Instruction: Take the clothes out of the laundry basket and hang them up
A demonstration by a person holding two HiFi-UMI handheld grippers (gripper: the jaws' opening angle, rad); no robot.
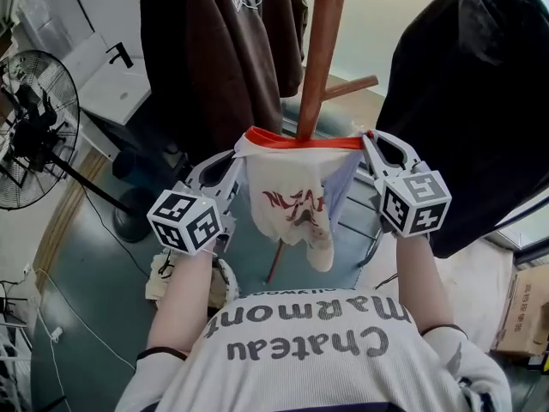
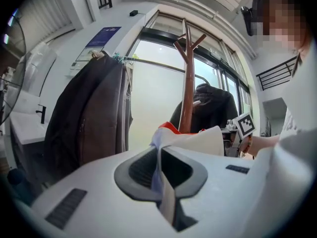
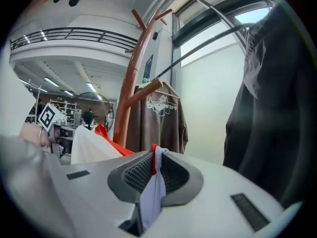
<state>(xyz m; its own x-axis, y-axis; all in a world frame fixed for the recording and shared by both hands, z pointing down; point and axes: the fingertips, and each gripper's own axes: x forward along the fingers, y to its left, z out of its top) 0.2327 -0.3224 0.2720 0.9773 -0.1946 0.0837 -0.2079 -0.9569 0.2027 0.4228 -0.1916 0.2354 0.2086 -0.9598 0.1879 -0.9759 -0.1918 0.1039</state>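
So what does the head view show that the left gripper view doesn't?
Only the head view: the red print on the white garment, the floor below it, and the lettering on the person's shirt. Only the left gripper view: the tall windows, the forked top of the wooden coat stand, and, close up, the left gripper with its jaws shut on the cloth. Both: the stand, the white garment, a hanging brown jacket and a black garment.

White garment (image 1: 287,187), red trim, red print; brown hoodie (image 1: 206,58); black jacket (image 1: 467,101); reddish-brown stand (image 1: 323,50).
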